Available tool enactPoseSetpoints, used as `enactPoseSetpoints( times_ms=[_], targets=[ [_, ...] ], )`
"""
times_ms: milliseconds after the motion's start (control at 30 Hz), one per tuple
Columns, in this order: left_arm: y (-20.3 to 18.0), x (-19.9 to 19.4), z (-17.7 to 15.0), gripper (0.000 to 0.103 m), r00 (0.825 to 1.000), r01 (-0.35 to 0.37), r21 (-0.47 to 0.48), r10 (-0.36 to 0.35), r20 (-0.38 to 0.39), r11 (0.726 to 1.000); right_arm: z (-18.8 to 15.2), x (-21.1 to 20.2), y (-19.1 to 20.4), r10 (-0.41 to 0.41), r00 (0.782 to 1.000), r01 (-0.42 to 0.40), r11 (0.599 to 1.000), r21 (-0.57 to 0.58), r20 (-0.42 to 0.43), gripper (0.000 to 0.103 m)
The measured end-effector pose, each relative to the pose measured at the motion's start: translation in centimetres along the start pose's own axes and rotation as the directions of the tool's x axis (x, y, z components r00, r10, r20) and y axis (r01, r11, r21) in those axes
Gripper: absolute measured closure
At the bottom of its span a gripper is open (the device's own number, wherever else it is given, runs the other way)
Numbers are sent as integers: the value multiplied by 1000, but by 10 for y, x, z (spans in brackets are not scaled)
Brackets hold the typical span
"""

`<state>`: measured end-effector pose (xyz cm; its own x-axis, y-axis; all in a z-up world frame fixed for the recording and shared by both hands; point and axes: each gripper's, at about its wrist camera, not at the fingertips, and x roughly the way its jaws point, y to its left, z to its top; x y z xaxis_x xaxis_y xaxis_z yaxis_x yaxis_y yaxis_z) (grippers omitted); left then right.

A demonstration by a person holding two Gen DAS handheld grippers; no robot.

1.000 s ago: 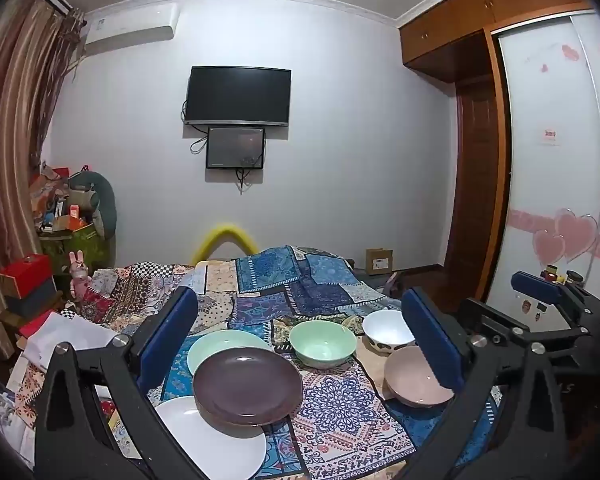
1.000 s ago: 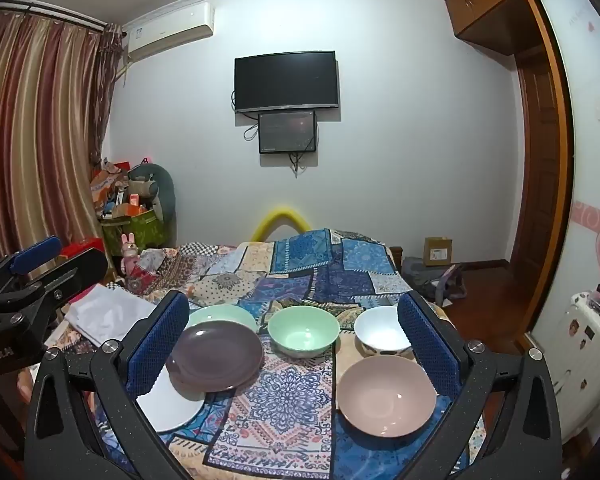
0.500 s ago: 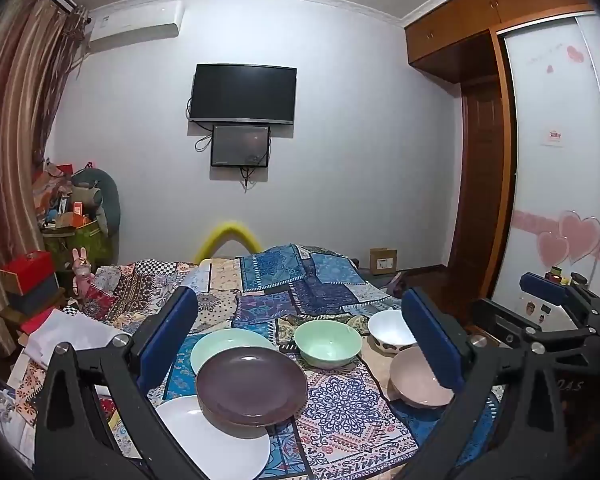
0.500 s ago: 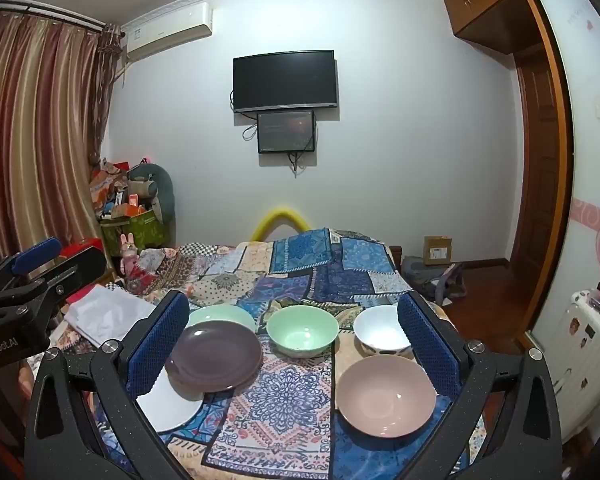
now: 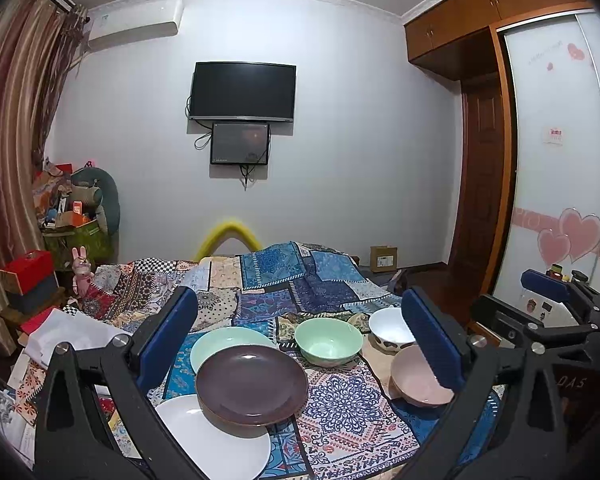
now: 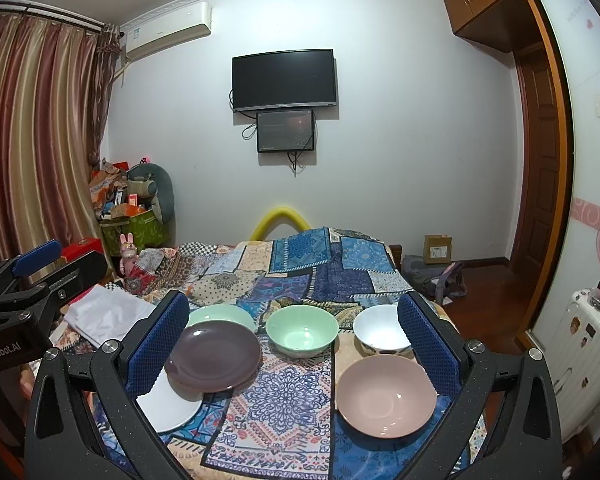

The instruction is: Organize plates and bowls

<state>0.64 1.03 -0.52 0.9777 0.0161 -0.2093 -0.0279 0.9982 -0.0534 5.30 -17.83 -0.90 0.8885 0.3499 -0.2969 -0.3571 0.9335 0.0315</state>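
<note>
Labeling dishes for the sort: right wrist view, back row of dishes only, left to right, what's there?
Pale green plate → green bowl → white bowl. The purple, white and pink dishes sit nearer the camera, so they are left out.

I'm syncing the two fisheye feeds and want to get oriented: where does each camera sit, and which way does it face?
Left wrist: on the left gripper, facing the wall TV over the dishes; its open blue fingers frame the purple plate, with the right gripper at right.
Right wrist: on the right gripper, facing likewise; the pink bowl lies near, the left gripper at left.
Shared: the green bowl.
</note>
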Motion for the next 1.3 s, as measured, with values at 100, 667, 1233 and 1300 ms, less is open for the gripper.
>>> enactPoseSetpoints(
  times_ms=[100,667,1233,1300],
  targets=[
    [0,1,0,0,1000,3,-2,-3,-4,1000,0,0,0,0,1000,0,1000,1,-1,0],
    [0,4,1,0,1000,4,-1,-4,-11,1000,-1,2,1,0,1000,0,1000,3,-3,0],
    [-2,4,1,0,1000,4,3,-4,-12,1000,-2,2,-1,1,1000,-1,1000,7,-5,0],
    [-2,4,1,0,1000,5,3,-5,-13,1000,-2,2,0,2,1000,-2,1000,6,-3,0]
  ],
)
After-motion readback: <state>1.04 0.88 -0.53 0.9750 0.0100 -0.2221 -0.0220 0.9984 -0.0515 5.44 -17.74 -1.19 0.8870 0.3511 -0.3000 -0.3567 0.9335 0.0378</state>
